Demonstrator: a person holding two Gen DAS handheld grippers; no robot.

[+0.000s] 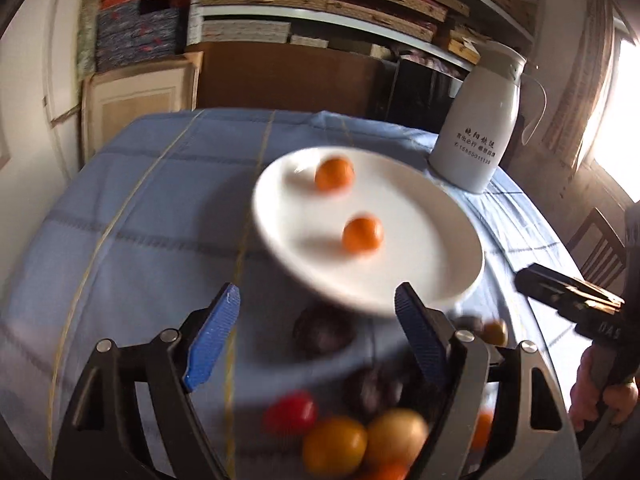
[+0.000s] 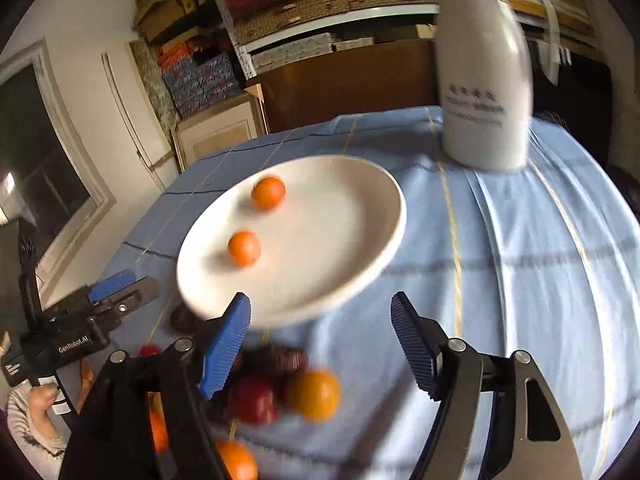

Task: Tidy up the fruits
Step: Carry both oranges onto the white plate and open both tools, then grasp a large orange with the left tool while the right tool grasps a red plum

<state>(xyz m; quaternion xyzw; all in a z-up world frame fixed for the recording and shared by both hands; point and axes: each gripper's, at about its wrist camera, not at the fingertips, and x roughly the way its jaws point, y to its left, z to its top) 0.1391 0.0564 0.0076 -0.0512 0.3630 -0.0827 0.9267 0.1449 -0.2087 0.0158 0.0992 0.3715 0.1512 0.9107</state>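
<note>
Both grippers, left [image 1: 318, 330] and right [image 2: 320, 334], hover spread wide and empty-handed above the fruit pile [image 1: 352, 436] near the plate [image 1: 420, 280].

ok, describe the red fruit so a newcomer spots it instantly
Start at the white plate on the blue tablecloth. The loose fruit pile lies just nearer the camera. The red fruit sits beside a yellow-orange fruit, the only bright red one among orange and dark purple neighbours.

Two small oranges [image 1: 348, 204] sit apart on the white plate [image 1: 432, 272]; mixed fruits [image 1: 352, 436] cluster beside it.
</note>
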